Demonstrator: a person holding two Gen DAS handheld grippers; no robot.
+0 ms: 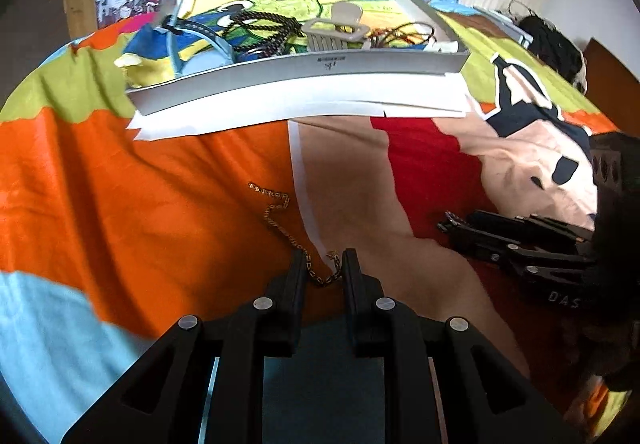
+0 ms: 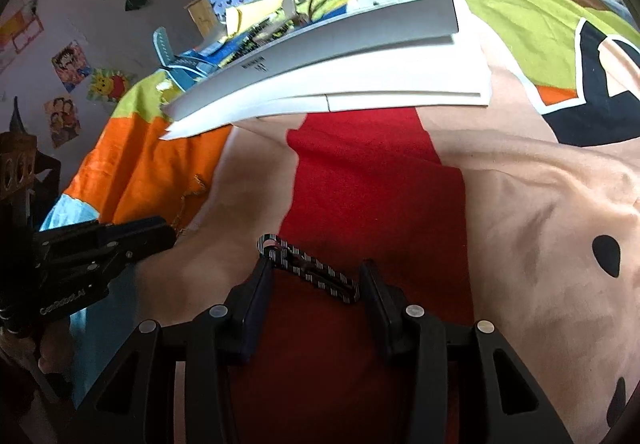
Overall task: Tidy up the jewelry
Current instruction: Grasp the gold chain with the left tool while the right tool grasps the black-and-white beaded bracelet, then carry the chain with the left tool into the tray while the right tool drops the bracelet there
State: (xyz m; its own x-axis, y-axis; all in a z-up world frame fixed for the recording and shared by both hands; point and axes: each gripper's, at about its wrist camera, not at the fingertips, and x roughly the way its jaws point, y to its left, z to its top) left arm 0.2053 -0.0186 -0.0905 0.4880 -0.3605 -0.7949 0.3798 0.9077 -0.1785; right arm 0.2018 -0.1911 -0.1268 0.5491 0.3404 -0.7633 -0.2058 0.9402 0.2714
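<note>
Straddling items on the bedspread (image 1: 160,179): left gripper (image 1: 323,264), jaws narrow, over gold chain (image 1: 280,224); right gripper (image 2: 316,280), jaws wide, over striped bracelet (image 2: 312,270); either may snag cloth or slip before reaching tray (image 1: 360,63).

Soft matt cloth covers the bed (image 1: 160,183); the gold chain (image 1: 280,219) glints like metal. The white tray (image 1: 360,63) looks like smooth card, both tools matt black plastic.
</note>
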